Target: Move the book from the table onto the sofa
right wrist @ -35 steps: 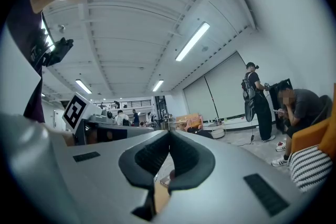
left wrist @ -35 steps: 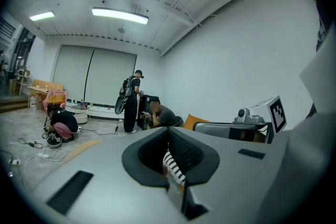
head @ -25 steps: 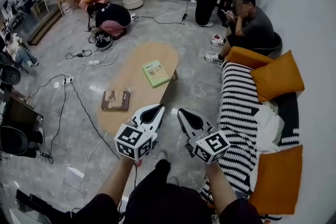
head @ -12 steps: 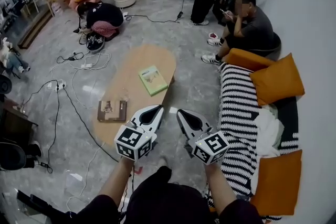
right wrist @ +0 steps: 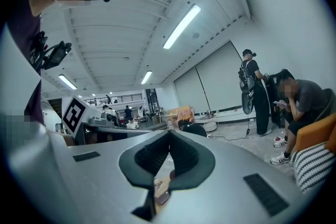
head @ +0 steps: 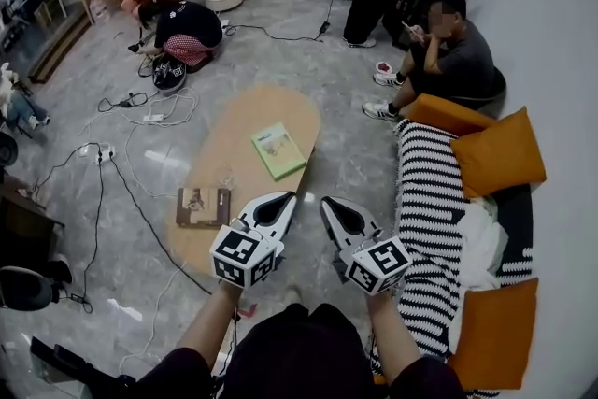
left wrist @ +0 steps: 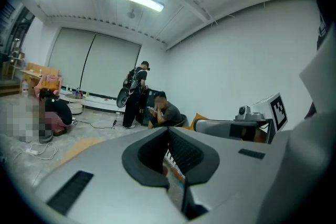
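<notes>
1. Grey polished floor [head: 355,154] surrounds an oval wooden coffee table [head: 257,107]. A sofa [head: 425,192] under a black-and-white striped throw runs along the table's right side.
2. Two books lie flat on the table, well apart. A green book [head: 278,150] sits near the middle and a brown book [head: 203,206] sits toward the near end by the left edge. Neither is on the sofa, and I cannot tell which one the task means.
3. Left gripper [head: 287,196] and right gripper [head: 328,202] are held side by side, just apart, at the table's near end. Both have their jaws pressed together with nothing between them.
4. Carried this way, pointing ahead toward the table, they read as approaching rather than grasping. The jaws would need to spread before taking a book.
5. No real container stands close by. The sofa seat holds orange cushions [head: 500,154] and a white cloth [head: 481,234], and the bare stretch of striped throw looks like a good place to set a book down.
</notes>
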### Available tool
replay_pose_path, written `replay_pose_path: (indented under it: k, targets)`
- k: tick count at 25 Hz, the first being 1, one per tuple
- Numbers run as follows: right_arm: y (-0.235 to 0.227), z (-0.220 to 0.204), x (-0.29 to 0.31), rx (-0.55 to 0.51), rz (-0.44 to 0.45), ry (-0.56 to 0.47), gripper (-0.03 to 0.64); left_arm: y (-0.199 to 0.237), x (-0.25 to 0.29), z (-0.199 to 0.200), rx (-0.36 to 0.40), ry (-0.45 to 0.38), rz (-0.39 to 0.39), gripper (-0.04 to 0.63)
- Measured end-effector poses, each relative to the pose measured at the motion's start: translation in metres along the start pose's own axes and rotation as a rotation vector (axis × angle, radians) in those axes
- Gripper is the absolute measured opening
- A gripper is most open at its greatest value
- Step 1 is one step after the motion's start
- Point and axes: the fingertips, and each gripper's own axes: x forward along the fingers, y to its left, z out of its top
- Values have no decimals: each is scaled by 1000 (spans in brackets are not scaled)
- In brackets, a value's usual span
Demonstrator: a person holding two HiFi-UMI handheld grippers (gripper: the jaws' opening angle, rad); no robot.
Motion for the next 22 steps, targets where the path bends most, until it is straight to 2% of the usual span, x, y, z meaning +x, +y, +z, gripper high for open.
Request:
replay_pose_path:
  k: [10, 22]
  targets:
    - [-27, -11, 37, 21, 12, 34, 23, 40, 24, -6, -28, 19, 30, 15]
    - [-122, -3, 98, 58, 61, 61, 23, 97, 117, 2, -71, 48, 89, 15]
